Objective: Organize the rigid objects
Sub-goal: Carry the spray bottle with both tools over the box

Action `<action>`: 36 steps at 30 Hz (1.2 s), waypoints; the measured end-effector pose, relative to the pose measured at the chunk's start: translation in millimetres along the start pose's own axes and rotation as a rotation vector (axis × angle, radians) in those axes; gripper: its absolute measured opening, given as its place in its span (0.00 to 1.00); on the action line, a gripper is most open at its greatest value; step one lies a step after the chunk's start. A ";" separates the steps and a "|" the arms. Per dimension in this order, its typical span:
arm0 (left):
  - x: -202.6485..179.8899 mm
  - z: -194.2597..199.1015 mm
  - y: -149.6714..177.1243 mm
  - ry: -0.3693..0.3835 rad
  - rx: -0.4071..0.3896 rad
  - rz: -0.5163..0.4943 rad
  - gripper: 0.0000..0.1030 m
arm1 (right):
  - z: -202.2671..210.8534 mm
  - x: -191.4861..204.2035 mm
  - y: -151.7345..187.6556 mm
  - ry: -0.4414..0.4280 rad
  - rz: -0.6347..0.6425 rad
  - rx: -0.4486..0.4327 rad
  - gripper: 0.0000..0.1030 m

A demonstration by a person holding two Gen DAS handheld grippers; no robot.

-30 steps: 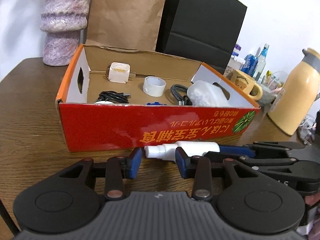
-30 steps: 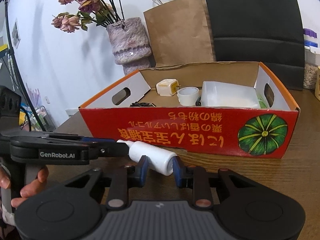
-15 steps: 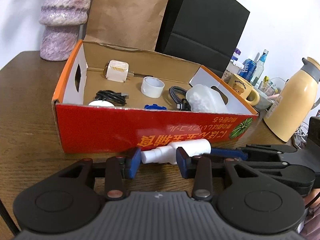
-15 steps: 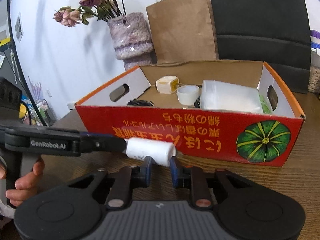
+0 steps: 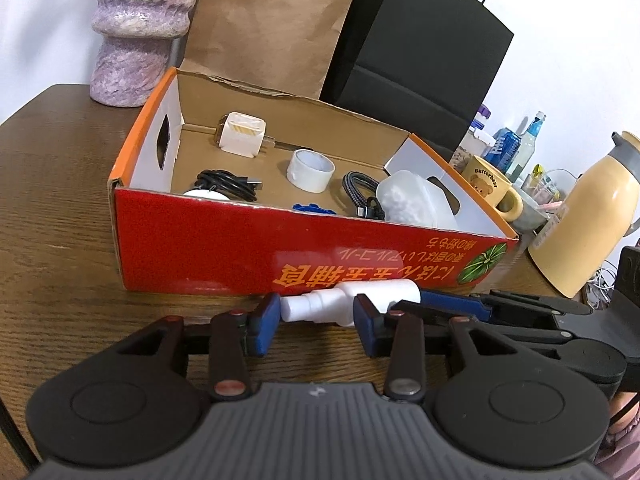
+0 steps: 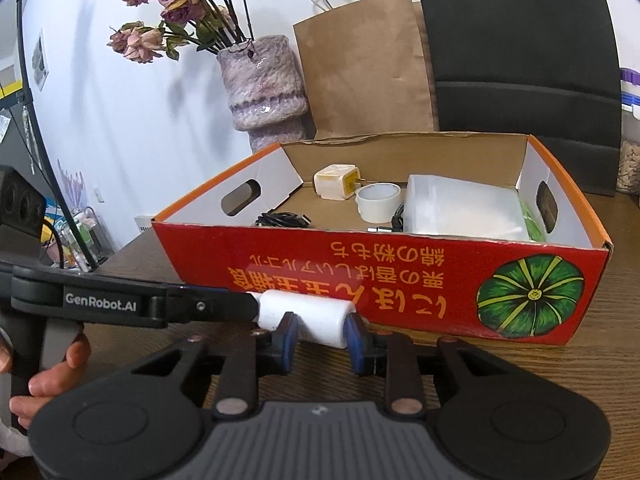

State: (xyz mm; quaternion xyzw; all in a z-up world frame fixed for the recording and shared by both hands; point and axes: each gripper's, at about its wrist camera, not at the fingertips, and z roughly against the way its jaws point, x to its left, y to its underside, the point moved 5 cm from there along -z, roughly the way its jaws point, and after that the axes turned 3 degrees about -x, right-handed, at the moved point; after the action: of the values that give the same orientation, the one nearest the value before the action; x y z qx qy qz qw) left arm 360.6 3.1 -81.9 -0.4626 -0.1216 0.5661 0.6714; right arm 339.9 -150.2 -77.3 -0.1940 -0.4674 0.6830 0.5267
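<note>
A small white spray bottle [image 5: 376,296] [image 6: 316,316] hangs sideways just above the wooden table, close to the front wall of a red and orange cardboard box [image 5: 240,256] [image 6: 360,276]. My right gripper [image 6: 322,326] is shut on the bottle's body. My left gripper [image 5: 316,312] has its blue pads against the nozzle end, one at the tip and one at the shoulder. In the left wrist view the right gripper's fingers [image 5: 452,306] reach in from the right. In the right wrist view the left gripper's finger [image 6: 224,306] hides the nozzle.
The box holds a white plug adapter [image 5: 242,138], a tape roll [image 5: 310,170], black cables [image 5: 228,186] and a translucent container [image 5: 412,204]. Behind it stand a purple vase [image 5: 136,40], a brown paper bag [image 5: 272,28] and a black bag [image 5: 420,48]. On the right are a mug [image 5: 490,188] and a cream thermos [image 5: 592,220].
The left gripper has rolled a little, so the box now looks tilted in its view, and its jaws stand slightly wider. The bottle stays held between both grippers.
</note>
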 end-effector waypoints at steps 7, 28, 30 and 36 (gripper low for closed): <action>-0.4 1.5 1.8 -0.009 0.000 0.014 0.37 | 3.5 0.5 0.8 0.005 -0.007 -0.009 0.26; -29.6 38.8 16.5 -0.060 -0.106 0.018 0.37 | 43.5 18.5 10.5 0.038 0.016 -0.094 0.26; -32.9 44.1 18.1 -0.062 -0.117 0.020 0.37 | 49.2 20.8 11.6 0.038 0.019 -0.104 0.26; -42.7 59.9 22.5 -0.067 -0.148 0.017 0.37 | 66.0 27.5 13.7 0.039 0.026 -0.135 0.26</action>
State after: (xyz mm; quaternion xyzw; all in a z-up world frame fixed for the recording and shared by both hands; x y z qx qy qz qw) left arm 290.8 -6.7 -51.1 -0.4929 -0.1816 0.5764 0.6260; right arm 272.3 -154.2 -50.3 -0.2484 -0.4996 0.6527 0.5125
